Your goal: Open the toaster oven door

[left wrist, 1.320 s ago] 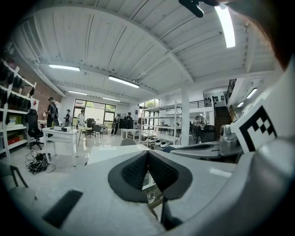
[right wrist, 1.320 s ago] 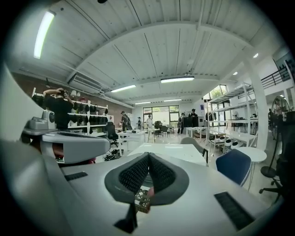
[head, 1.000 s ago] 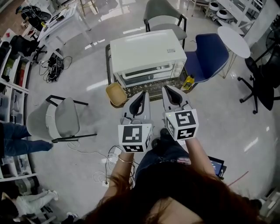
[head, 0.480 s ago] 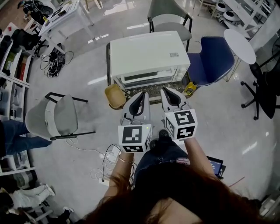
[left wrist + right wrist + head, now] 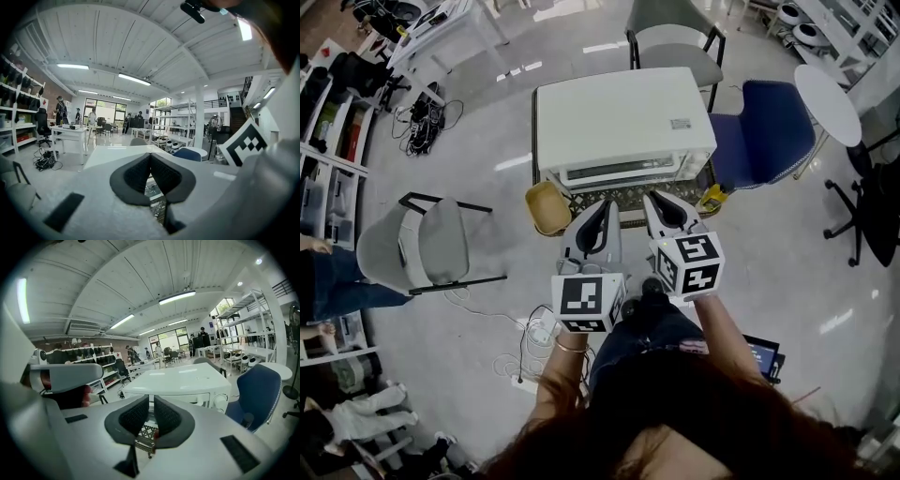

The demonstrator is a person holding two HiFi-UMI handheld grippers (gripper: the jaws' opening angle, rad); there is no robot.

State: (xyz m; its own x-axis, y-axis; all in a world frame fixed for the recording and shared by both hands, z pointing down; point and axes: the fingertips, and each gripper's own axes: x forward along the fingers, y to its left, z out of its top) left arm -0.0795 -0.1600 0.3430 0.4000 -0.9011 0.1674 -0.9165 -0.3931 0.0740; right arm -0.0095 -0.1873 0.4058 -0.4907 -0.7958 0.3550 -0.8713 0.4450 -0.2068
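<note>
**Both grippers held just short of the closed toaster oven**

The left gripper (image 5: 602,208) has its dark pads pressed together with nothing in them, as the left gripper view (image 5: 150,154) shows. The right gripper (image 5: 661,202) has its jaws a sliver apart, having just been easing open, and its own view (image 5: 151,398) shows nothing between them. The two sit side by side, pointing forward and slightly down at the toaster oven (image 5: 623,117), near its front but not touching it.

The oven is a white box with a broad flat top. Its door (image 5: 623,172) lies shut against the front, facing the grippers, with a round knob (image 5: 219,401) at the right end. It stands on a low dark-framed stand (image 5: 532,131) whose patterned top shows just in front of the door.

A tan bowl (image 5: 547,206) sits at the stand's near left corner and a yellow bottle (image 5: 712,199) at its near right.

Beyond lies a glossy pale floor (image 5: 787,253). A blue chair (image 5: 759,131) stands just right of the oven, a grey chair (image 5: 670,47) behind it, and another grey chair (image 5: 427,248) well off to the left. A round white table (image 5: 827,92) stands to the far right. White cables (image 5: 534,333) trail on the floor by the person's feet, and shelves (image 5: 333,159) line the left wall
</note>
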